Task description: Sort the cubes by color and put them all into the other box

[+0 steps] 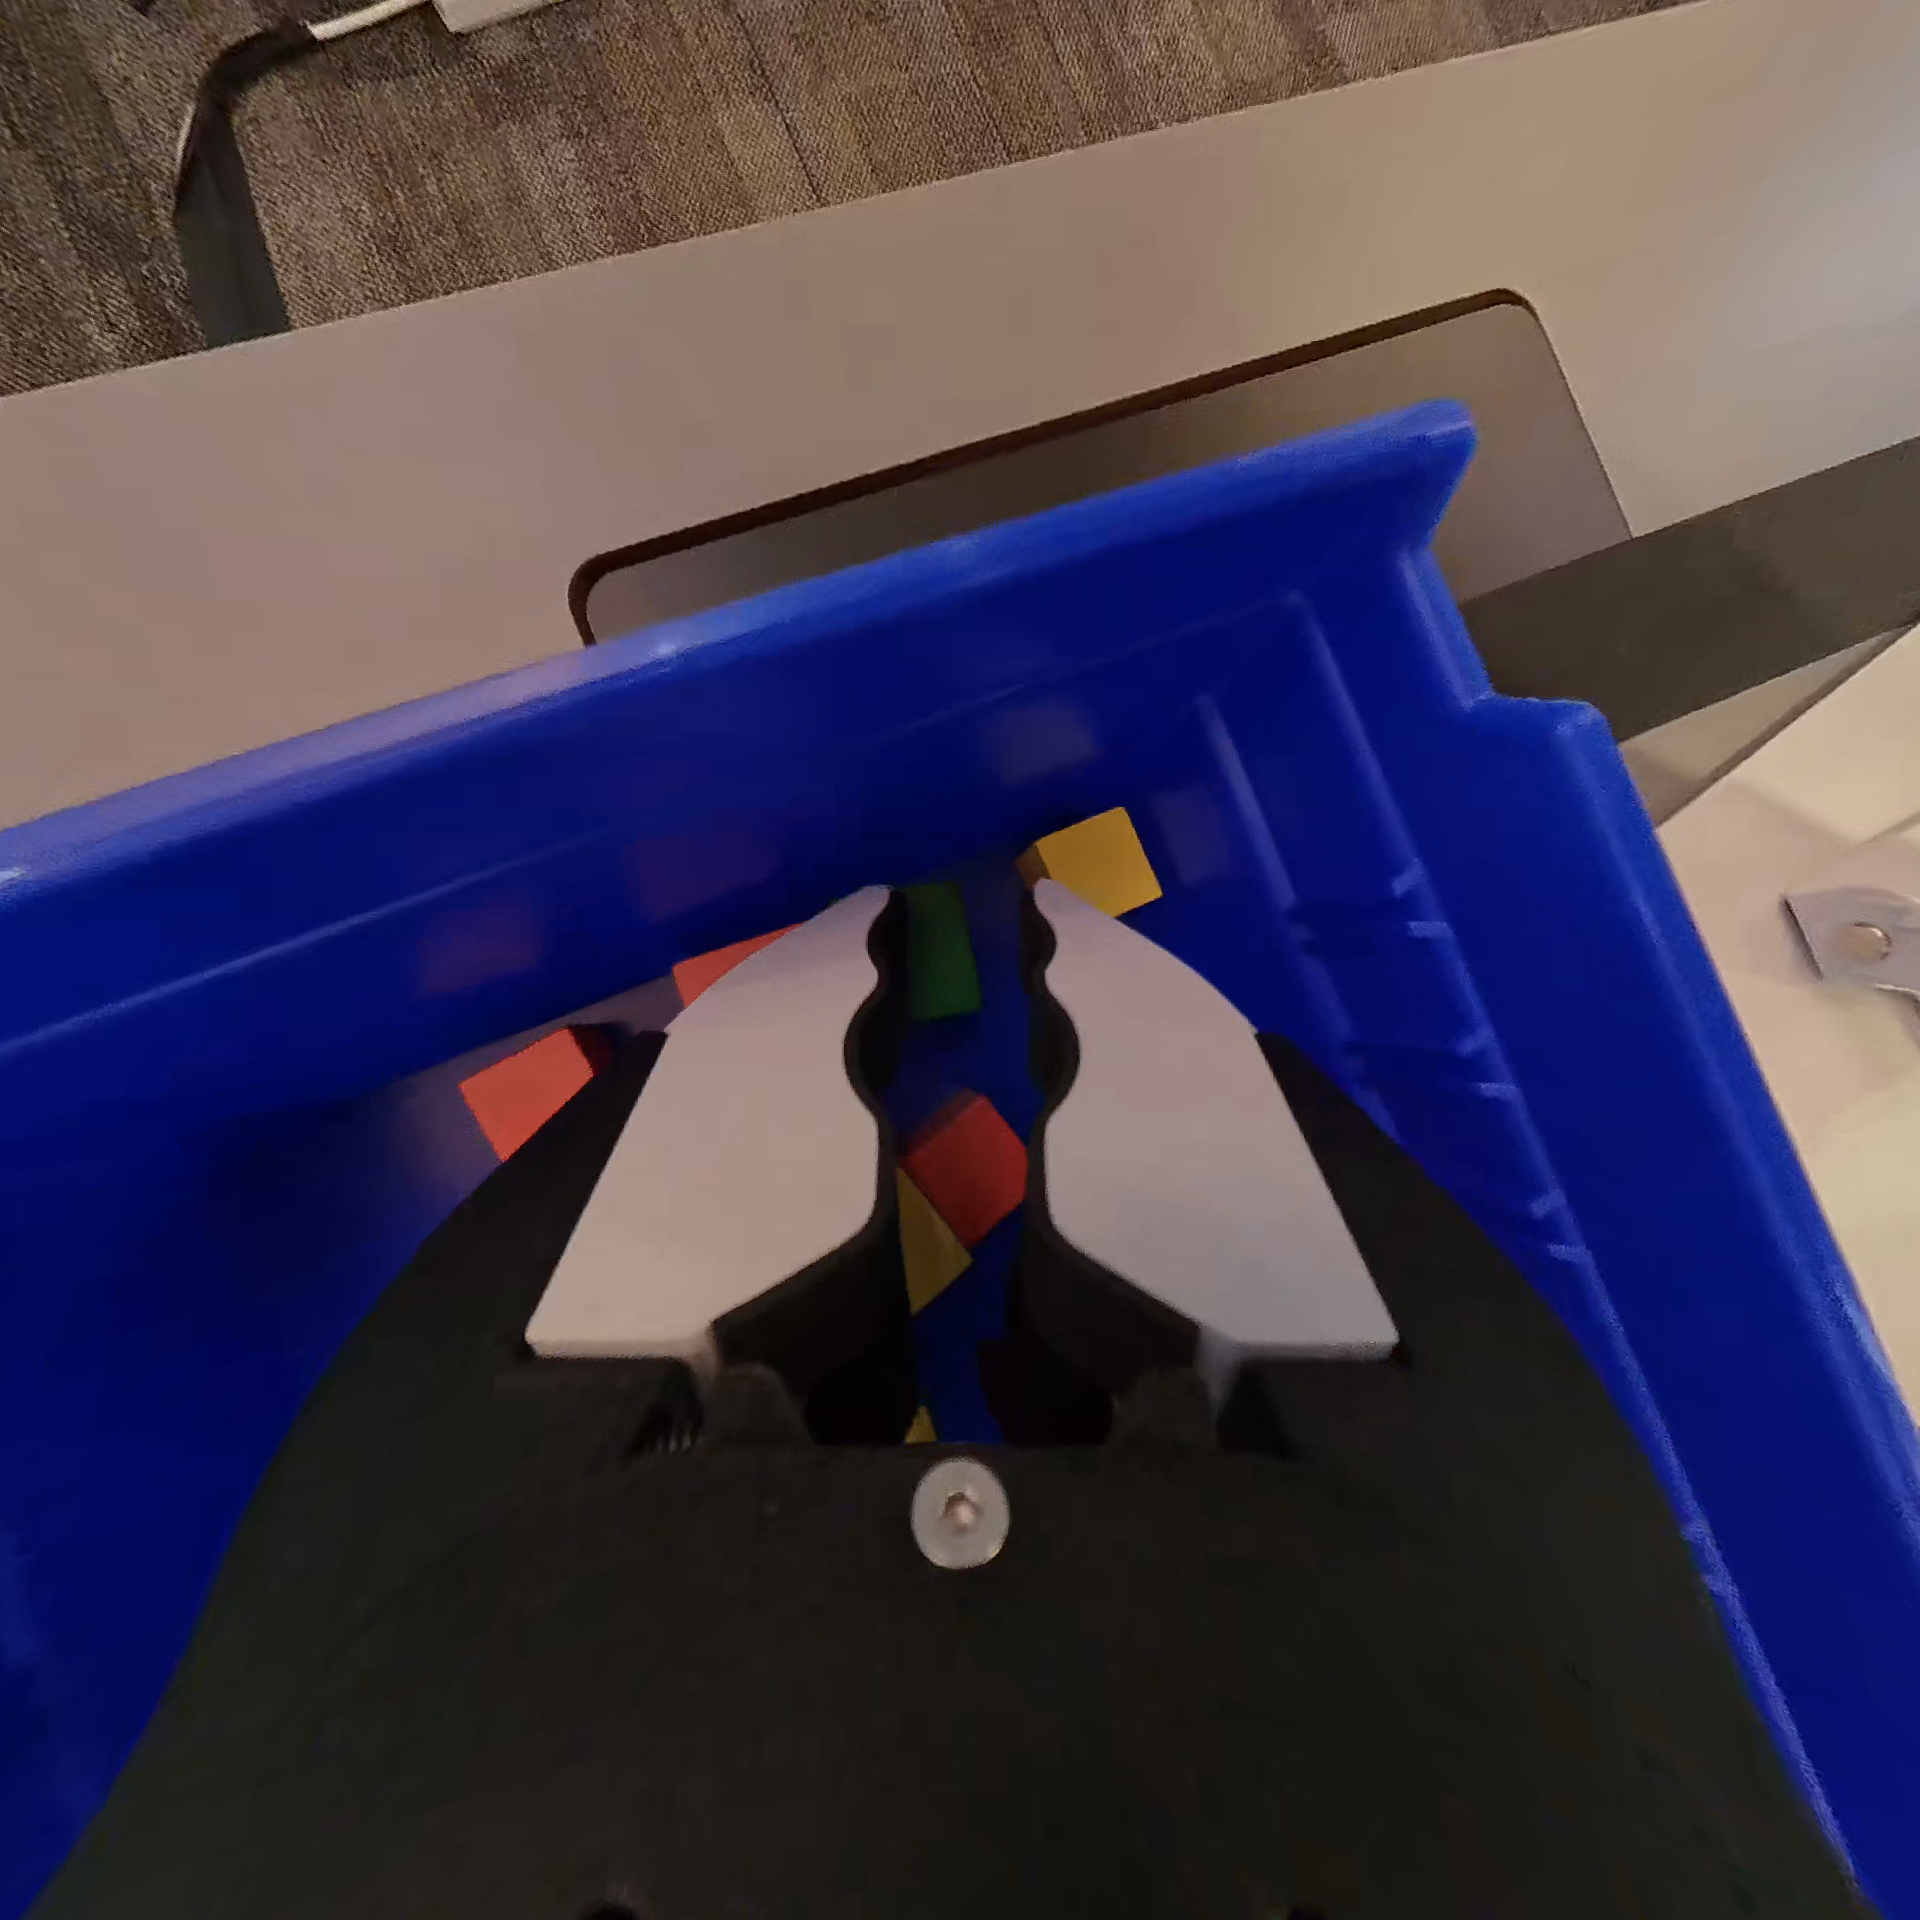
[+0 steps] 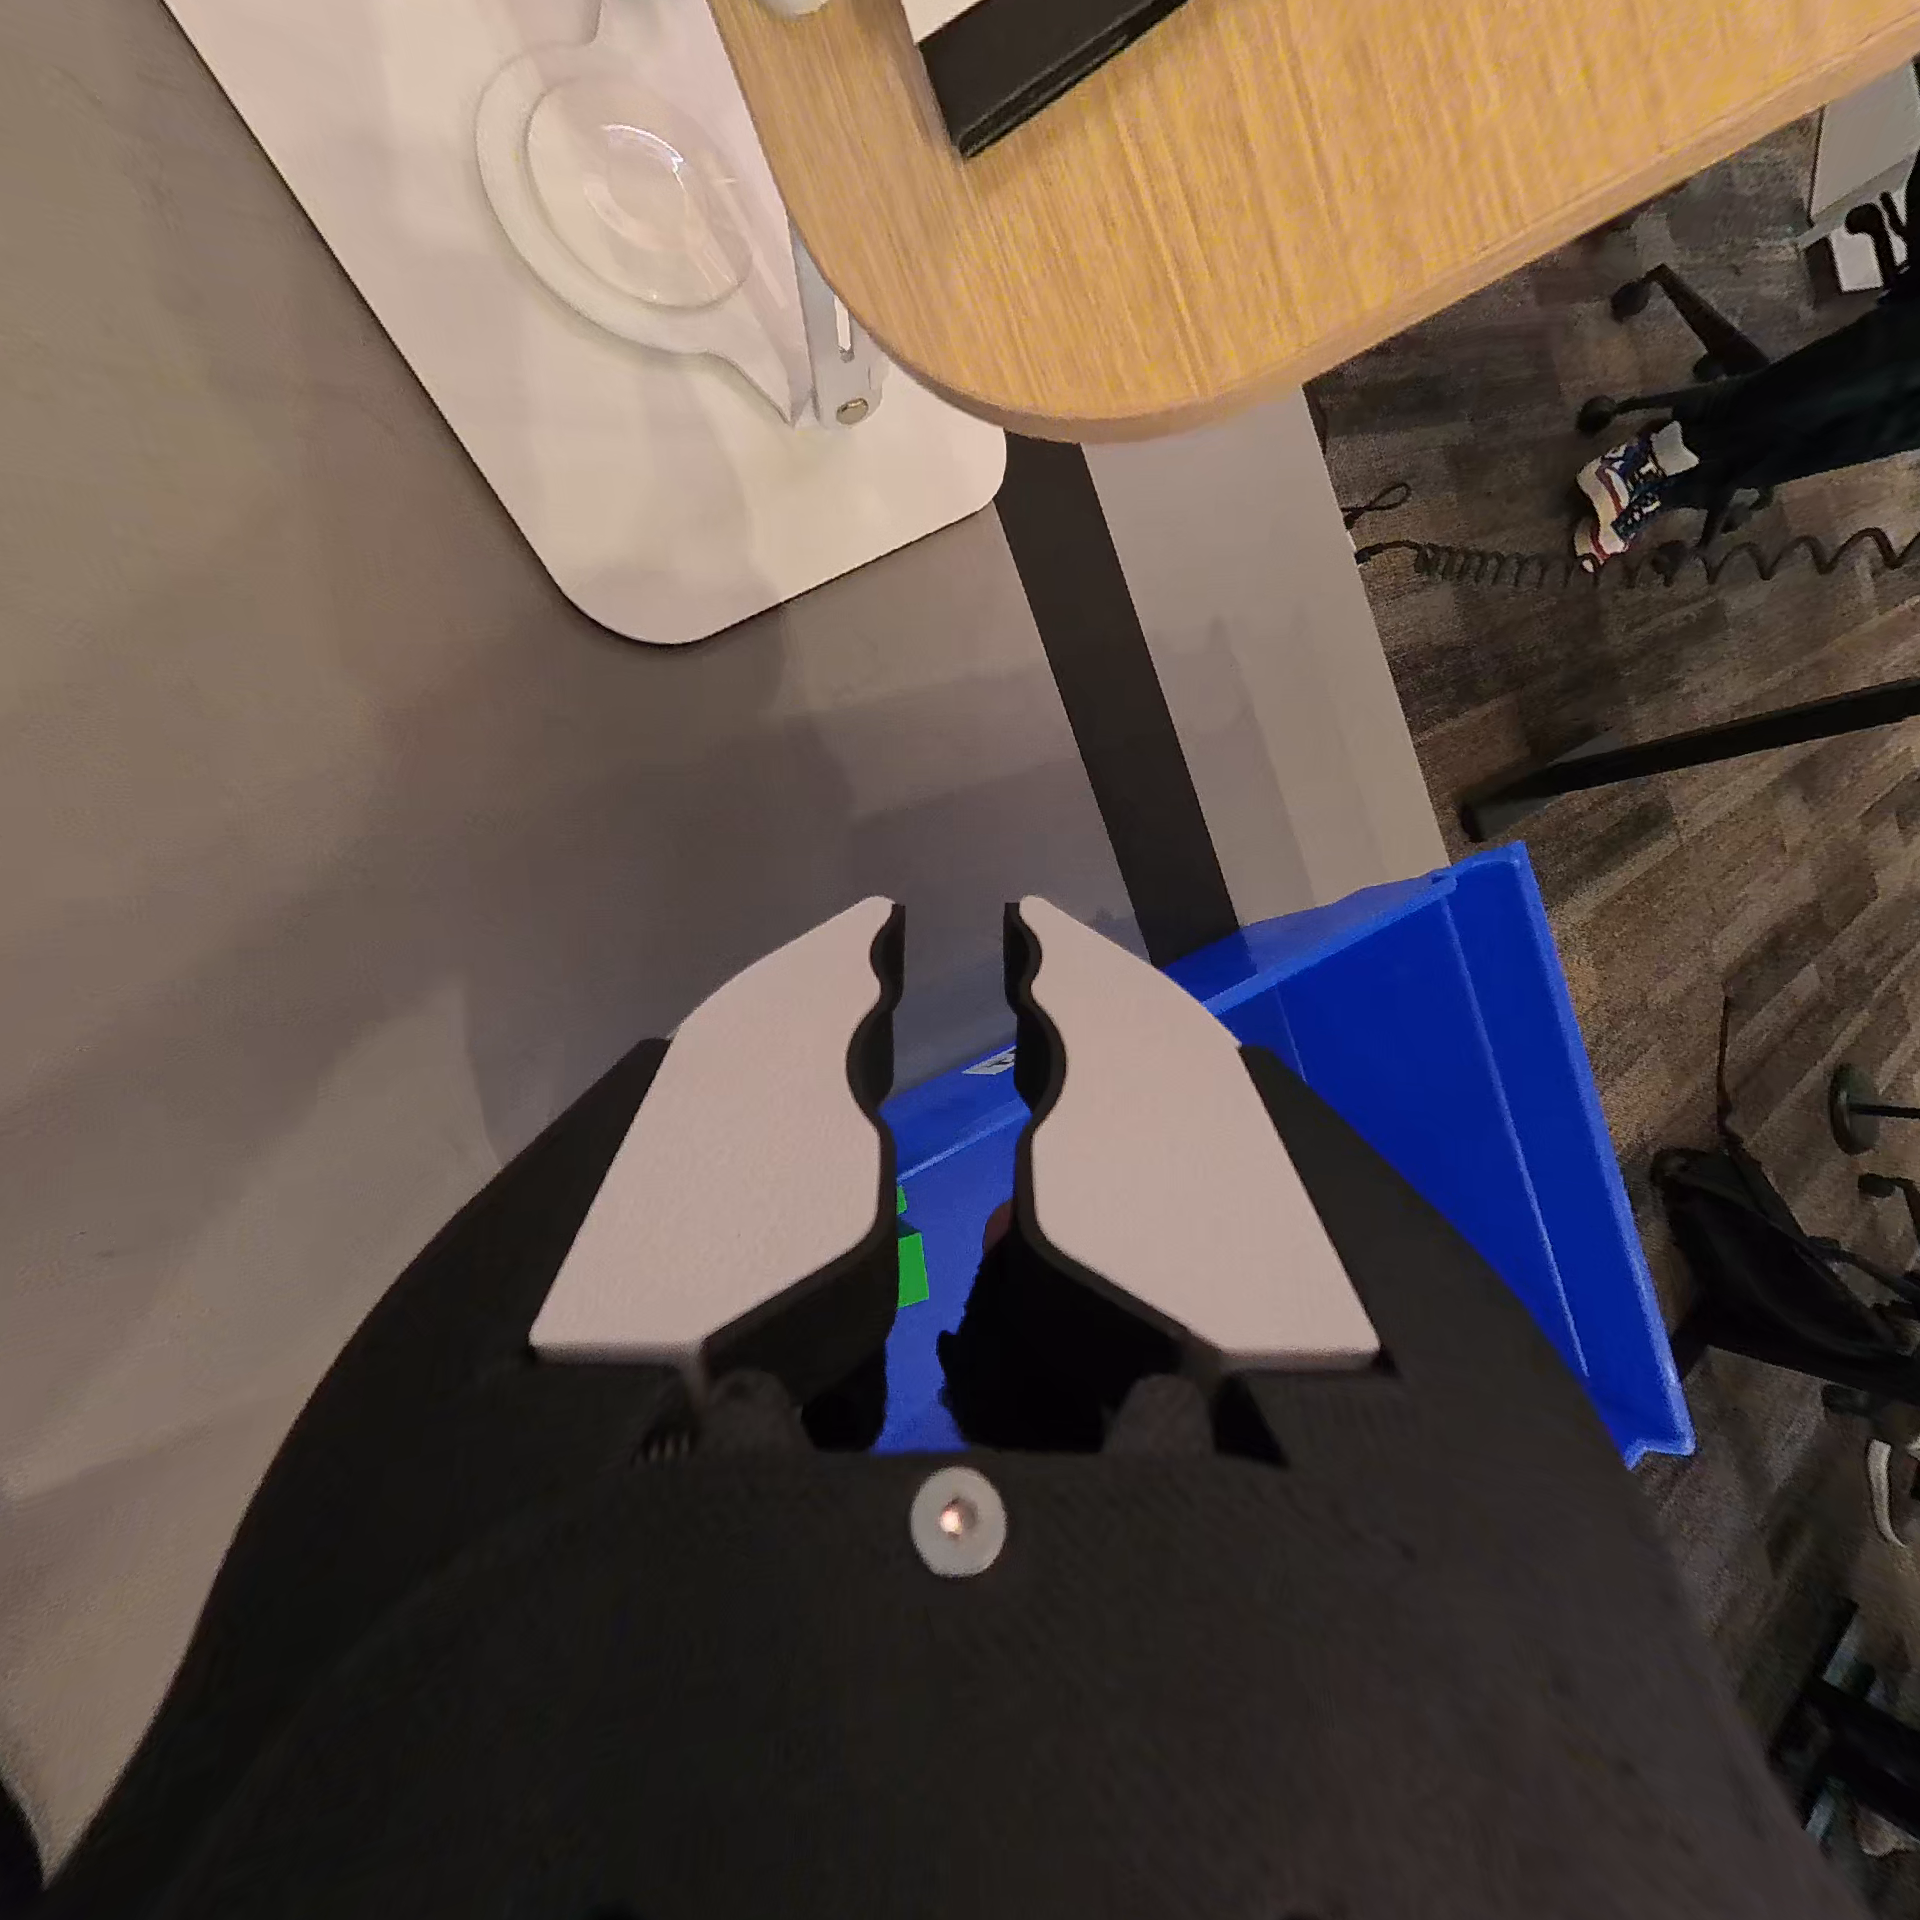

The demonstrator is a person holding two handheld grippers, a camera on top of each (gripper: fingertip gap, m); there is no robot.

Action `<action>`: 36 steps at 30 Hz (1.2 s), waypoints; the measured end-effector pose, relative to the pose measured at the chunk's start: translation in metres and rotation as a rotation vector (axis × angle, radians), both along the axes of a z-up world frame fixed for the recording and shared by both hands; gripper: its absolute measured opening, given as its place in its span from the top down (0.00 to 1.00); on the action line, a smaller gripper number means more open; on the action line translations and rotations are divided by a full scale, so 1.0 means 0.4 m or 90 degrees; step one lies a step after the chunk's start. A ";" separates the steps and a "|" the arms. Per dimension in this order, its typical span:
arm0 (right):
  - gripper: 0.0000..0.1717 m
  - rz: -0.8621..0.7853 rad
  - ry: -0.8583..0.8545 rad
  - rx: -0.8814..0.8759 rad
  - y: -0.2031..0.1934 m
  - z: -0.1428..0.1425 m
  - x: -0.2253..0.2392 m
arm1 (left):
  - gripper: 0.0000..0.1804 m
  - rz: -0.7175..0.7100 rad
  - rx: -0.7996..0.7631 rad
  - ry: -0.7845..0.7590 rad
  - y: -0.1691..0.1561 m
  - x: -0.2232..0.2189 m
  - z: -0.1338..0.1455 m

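**Both tools parted over the blue boxes**

The left tool (image 1: 961,899) hung inside a blue box (image 1: 727,727), its fingers apart around a green cube (image 1: 943,956) (a gap showed on the right side). Yellow (image 1: 1096,857) and red cubes (image 1: 530,1086) lay nearby. The right tool (image 2: 954,914) hovered parted and bare over the grey counter (image 2: 364,831), above another blue box (image 2: 1455,1091).

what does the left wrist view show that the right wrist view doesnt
Only the left wrist view: the left gripper open inside the bin, a green cube between its tips, a yellow cube and red cubes nearby.

Only the right wrist view: the right gripper open over grey table, a wooden desk.

Both: a blue bin.
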State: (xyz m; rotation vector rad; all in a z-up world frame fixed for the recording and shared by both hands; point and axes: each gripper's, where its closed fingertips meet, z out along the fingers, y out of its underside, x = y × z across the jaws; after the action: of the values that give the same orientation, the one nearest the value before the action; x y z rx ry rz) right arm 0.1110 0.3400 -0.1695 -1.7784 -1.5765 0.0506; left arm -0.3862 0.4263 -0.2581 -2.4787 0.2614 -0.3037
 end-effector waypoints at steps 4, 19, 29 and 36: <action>0.89 -0.001 0.002 0.002 0.001 0.003 0.005 | 0.88 0.021 -0.014 0.017 -0.002 -0.031 -0.002; 0.90 0.005 0.004 0.005 -0.001 0.007 0.005 | 0.84 -0.011 -0.075 0.085 -0.011 -0.028 -0.056; 0.89 0.034 0.043 0.093 -0.036 0.121 -0.017 | 0.84 -0.044 0.158 -0.055 -0.091 0.050 0.257; 0.82 0.133 0.190 0.297 -0.145 0.338 -0.156 | 0.84 -0.261 0.380 -0.271 -0.300 0.357 0.640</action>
State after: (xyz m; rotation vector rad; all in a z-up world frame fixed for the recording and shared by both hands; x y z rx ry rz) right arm 0.0485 0.2820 -0.0342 -1.1848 -1.4105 0.0409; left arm -0.2435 0.3064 -0.0020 -1.7107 0.5833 -0.7853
